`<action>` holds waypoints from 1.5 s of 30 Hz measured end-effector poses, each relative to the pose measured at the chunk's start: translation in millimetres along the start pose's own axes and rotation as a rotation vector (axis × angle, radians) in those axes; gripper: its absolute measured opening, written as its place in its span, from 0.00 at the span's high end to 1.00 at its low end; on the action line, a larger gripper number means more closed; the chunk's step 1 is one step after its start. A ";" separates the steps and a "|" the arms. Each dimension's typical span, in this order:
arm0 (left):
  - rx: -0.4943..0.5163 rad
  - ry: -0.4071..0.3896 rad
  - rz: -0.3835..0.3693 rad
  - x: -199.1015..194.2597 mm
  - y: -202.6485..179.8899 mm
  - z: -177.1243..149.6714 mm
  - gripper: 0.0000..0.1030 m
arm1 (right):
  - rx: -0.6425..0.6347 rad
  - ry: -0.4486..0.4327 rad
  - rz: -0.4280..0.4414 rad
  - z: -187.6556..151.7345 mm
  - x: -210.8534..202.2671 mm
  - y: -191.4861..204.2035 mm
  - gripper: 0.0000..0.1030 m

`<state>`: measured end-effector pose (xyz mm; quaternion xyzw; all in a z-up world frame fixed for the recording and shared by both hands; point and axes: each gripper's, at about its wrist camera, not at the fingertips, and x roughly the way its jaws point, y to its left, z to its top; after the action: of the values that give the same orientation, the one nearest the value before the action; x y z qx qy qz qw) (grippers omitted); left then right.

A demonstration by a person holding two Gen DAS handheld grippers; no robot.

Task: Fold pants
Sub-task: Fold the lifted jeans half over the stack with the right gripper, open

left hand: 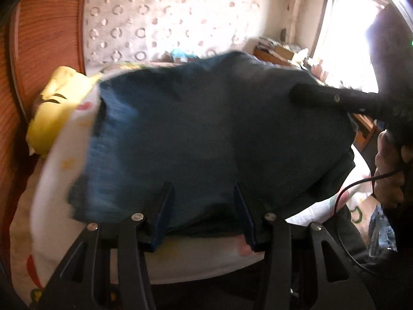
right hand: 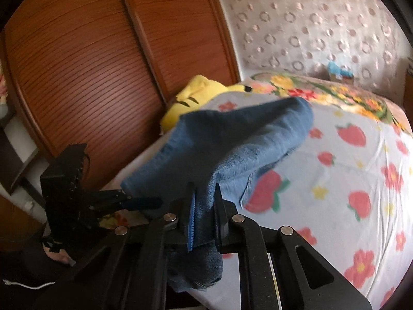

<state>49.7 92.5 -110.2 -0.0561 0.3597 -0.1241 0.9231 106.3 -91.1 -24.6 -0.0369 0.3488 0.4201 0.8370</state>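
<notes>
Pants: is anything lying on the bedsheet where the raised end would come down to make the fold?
Nothing visible does. The right gripper is shut on the pants, and the bedsheet beyond them is bare. The yellow plush toy sits off at the far edge.

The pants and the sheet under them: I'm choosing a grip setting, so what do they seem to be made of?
The pants look like blue denim or a similar heavy woven cotton, matte: a ribbed weave shows, and the cloth bunches thickly. The sheet looks like thin, smooth printed cotton or a blend, pale with strawberries and flowers and fine creases; the exact fibre cannot be told.
</notes>
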 end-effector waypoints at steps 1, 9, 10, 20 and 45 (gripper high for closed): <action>-0.009 -0.013 0.013 -6.5 5.7 1.8 0.55 | -0.014 -0.001 0.007 5.0 3.7 5.5 0.92; -0.096 -0.114 0.162 -61.3 65.1 10.7 0.55 | -0.082 0.011 0.073 35.9 48.7 43.3 0.93; -0.106 -0.123 0.178 -66.5 72.1 10.5 0.55 | -0.088 0.018 0.087 38.8 56.5 49.5 0.93; -0.185 -0.149 0.275 -91.2 115.6 2.8 0.55 | -0.165 0.149 0.187 29.9 130.7 101.2 0.93; -0.090 -0.072 0.166 -40.8 73.5 26.9 0.55 | -0.036 0.076 -0.065 58.3 79.8 -7.2 0.37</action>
<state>52.7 174.7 -78.1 -0.0719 0.3349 -0.0290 0.9390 176.0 -20.9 -31.4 -0.0793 0.3712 0.3970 0.8356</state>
